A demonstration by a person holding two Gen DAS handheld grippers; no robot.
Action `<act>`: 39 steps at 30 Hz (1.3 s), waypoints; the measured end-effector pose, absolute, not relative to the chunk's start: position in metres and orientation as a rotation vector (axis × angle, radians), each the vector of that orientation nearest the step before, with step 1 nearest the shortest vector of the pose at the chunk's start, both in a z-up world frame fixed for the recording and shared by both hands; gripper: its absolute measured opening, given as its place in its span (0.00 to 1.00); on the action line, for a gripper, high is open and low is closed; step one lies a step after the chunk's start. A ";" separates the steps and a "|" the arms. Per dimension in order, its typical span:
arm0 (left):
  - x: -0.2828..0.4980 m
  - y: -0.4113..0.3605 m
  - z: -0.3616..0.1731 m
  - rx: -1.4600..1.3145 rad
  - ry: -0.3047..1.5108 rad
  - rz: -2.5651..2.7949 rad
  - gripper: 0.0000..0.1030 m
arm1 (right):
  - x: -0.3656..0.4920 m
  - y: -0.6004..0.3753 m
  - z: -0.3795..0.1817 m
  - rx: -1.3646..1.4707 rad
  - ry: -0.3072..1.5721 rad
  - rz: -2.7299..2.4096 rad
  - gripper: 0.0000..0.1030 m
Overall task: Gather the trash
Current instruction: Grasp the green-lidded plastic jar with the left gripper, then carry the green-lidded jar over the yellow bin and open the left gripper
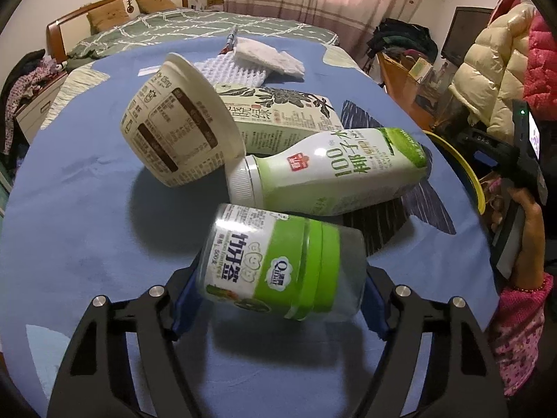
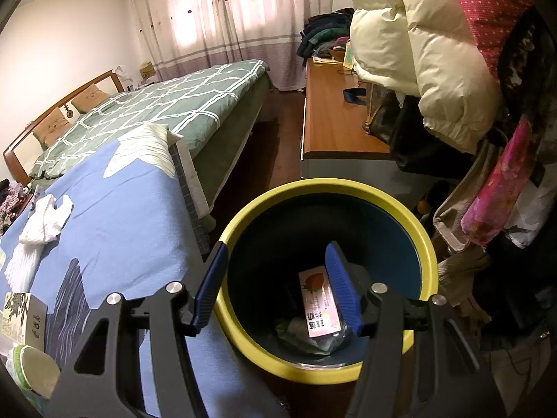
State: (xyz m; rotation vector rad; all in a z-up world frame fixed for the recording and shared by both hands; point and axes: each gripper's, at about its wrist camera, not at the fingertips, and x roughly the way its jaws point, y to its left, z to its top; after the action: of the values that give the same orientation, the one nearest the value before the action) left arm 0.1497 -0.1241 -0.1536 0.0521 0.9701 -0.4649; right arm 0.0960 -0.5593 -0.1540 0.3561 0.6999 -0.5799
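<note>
In the right wrist view the carton (image 2: 21, 317) at nine o'clock is cut by the left edge; the bin (image 2: 327, 188) hides its near rim behind the right hand-held gripper (image 2: 276, 291).

A home bedroom: a made bed (image 2: 181, 104), drawn curtains (image 2: 216, 17), and coats (image 2: 417, 52) piled beside it.

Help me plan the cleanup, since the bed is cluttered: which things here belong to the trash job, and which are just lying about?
Part of the job:
- clear jar with green label, between the left gripper pads
- coconut water bottle
- paper cup
- tea carton
- yellow-rimmed bin, under the open right gripper
- pink carton, already binned

Just lying about:
- cream puffer jacket
- pillows
</note>
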 end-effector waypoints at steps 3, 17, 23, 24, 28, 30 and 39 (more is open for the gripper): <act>0.145 -0.128 -0.150 0.072 0.960 -0.473 0.72 | 0.096 -0.559 -0.154 0.358 0.699 -0.575 0.54; 0.136 -0.174 -0.107 0.119 0.899 -0.610 0.72 | 0.063 -0.562 -0.145 0.330 0.665 -0.565 0.59; 0.157 -0.231 -0.097 0.146 0.896 -0.683 0.72 | 0.027 -0.582 -0.133 0.332 0.629 -0.586 0.63; 0.162 -0.245 -0.095 0.154 0.896 -0.703 0.72 | 0.022 -0.585 -0.132 0.328 0.627 -0.588 0.66; 0.174 -0.300 -0.091 0.185 0.901 -0.770 0.72 | 0.006 -0.593 -0.131 0.329 0.621 -0.583 0.67; 0.180 -0.325 -0.091 0.204 0.900 -0.796 0.72 | -0.003 -0.598 -0.134 0.330 0.622 -0.588 0.67; 0.204 -0.444 -0.099 0.278 0.909 -0.875 0.72 | -0.031 -0.633 -0.142 0.377 0.609 -0.632 0.67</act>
State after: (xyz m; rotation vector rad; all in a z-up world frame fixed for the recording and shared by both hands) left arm 0.2038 -0.4442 -0.0990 0.2777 0.9091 -0.8753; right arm -0.0310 -0.6332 -0.1418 0.3768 0.6088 -0.6321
